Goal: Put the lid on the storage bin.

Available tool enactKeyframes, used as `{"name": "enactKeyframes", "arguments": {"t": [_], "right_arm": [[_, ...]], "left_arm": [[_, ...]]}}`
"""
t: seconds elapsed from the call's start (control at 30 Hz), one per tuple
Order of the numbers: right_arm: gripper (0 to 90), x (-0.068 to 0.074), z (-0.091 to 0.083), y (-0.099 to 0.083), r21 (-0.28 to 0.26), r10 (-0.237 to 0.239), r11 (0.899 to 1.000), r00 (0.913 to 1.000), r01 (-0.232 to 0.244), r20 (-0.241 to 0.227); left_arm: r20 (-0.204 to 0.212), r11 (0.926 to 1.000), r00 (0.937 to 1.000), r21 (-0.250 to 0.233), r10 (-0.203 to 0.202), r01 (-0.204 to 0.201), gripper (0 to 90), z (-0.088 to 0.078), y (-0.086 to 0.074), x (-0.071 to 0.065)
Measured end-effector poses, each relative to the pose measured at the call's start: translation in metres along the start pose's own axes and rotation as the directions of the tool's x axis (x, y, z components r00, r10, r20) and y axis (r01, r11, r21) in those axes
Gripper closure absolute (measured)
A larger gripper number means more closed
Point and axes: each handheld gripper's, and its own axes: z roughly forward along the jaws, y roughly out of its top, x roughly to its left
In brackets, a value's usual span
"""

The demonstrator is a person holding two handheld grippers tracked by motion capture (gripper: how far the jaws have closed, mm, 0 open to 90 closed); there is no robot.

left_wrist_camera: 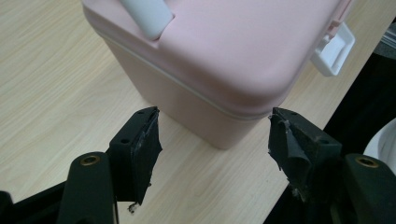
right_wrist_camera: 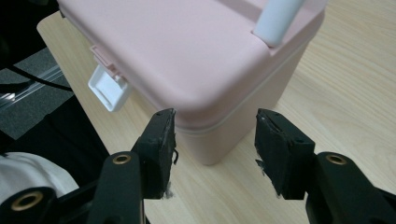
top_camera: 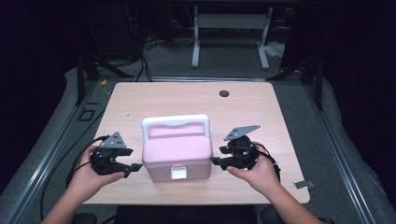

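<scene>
Both the left gripper [top_camera: 135,167] and the right gripper [top_camera: 214,161] stand with jaws apart, empty, flanking the pink box [top_camera: 176,151]. Each faces a near bottom corner of it. Bring both in level and together, so the box is pressed evenly and does not skid.

This looks like a lab or test room. A pale wooden table [top_camera: 196,100] stands on grey carpet [top_camera: 233,60], with black cables [top_camera: 144,60] trailing behind. A white metal stand [top_camera: 231,28] sits in the dark background.

Smooth matt pink plastic box [top_camera: 176,156], glossy white handle [top_camera: 175,122]; pale wood-grain table [top_camera: 261,112], matt finish
</scene>
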Motion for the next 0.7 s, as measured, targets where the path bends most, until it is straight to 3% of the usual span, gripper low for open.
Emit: {"name": "enactKeyframes", "arguments": {"t": [0.33, 0.7], "right_arm": [[47.5, -0.030, -0.003, -0.007, -0.002, 0.070, 0.998, 0.9950, -0.070, 0.071], [46.5, -0.053, 0.023, -0.035, 0.057, 0.096, 0.993, 0.9788, -0.108, 0.181]], "left_arm": [[-0.030, 0.9972, 0.9969, 0.017, -0.073, 0.073, 33.7, 0.002, -0.016, 0.025], [-0.085, 0.9902, 0.9870, 0.016, -0.137, 0.139, 33.9, 0.022, -0.035, 0.044]]}}
